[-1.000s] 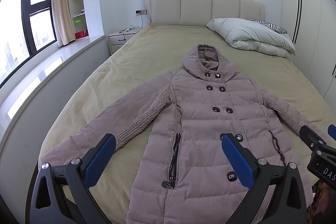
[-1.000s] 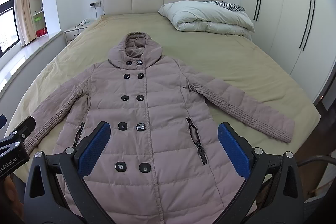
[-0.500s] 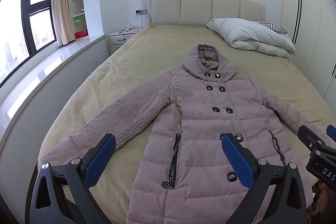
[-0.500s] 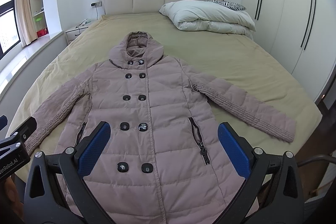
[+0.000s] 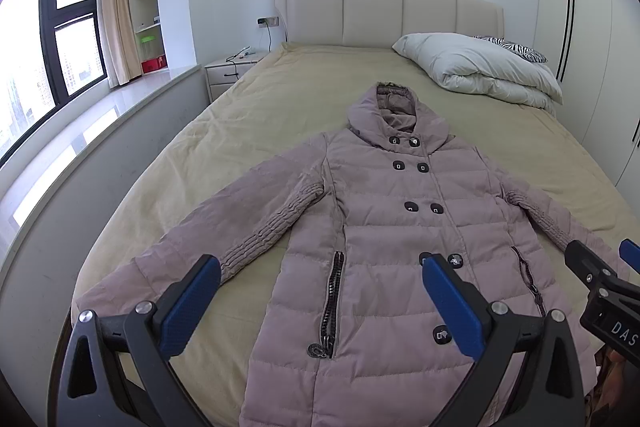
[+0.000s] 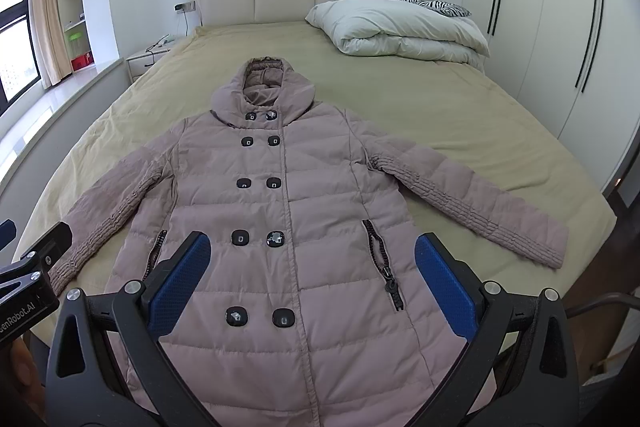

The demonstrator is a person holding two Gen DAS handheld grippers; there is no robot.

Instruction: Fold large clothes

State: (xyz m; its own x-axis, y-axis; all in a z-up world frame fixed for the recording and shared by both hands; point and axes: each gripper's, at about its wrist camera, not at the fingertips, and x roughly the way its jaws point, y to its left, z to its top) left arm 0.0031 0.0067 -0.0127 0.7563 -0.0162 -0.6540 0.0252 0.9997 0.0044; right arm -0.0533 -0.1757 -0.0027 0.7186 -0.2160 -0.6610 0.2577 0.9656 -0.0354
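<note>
A mauve hooded puffer coat lies face up on the bed, buttoned, hood toward the headboard, both sleeves spread outward. It also shows in the right wrist view. My left gripper is open and empty, held above the coat's lower left part. My right gripper is open and empty, held above the coat's lower front. The right gripper's tip shows at the right edge of the left wrist view. The coat's hem is hidden below both views.
The bed has a tan cover. A folded white duvet and a zebra pillow lie at its far right by the headboard. A nightstand and a window ledge run along the left. Wardrobe doors stand on the right.
The right wrist view has shifted slightly so the coat sits a little further right and lower. The left gripper has barely moved. Both stay open.
</note>
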